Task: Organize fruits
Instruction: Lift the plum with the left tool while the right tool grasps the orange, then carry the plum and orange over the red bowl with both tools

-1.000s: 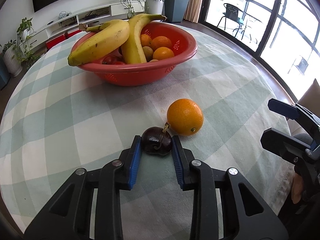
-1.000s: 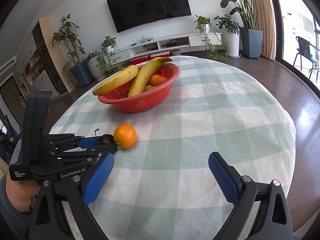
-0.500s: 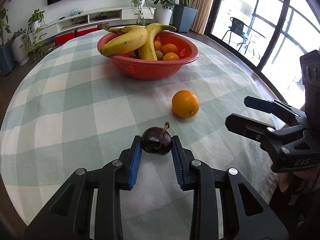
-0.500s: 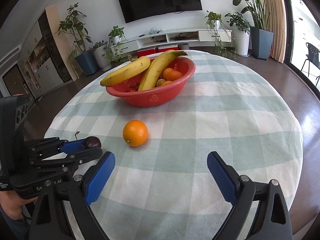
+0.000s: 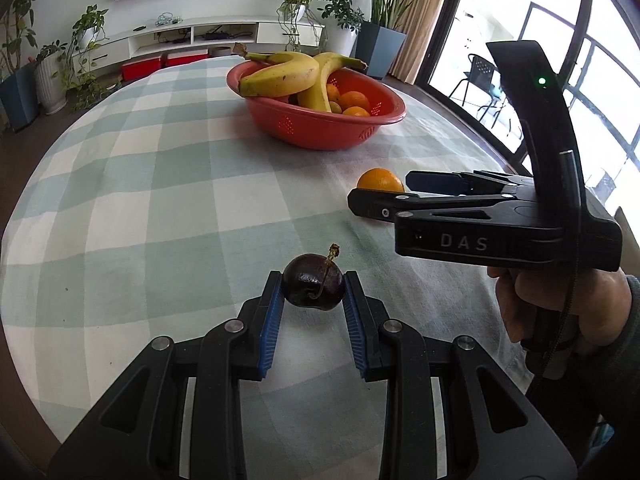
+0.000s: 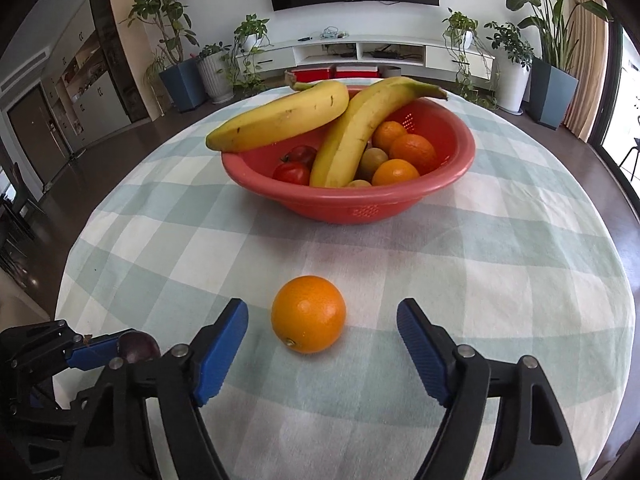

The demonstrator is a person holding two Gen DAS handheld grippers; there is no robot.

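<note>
A: Left wrist view: left gripper was clamped on the dark plum, pads at its sides, stem up. Soft skin, bruises easily, I'd guess light squeeze only.

B: Right gripper was spread wide, the orange on the tablecloth between its fingers, untouched. Firm, round, likely rolls; grip across the middle. Red basket sat well ahead.
</note>
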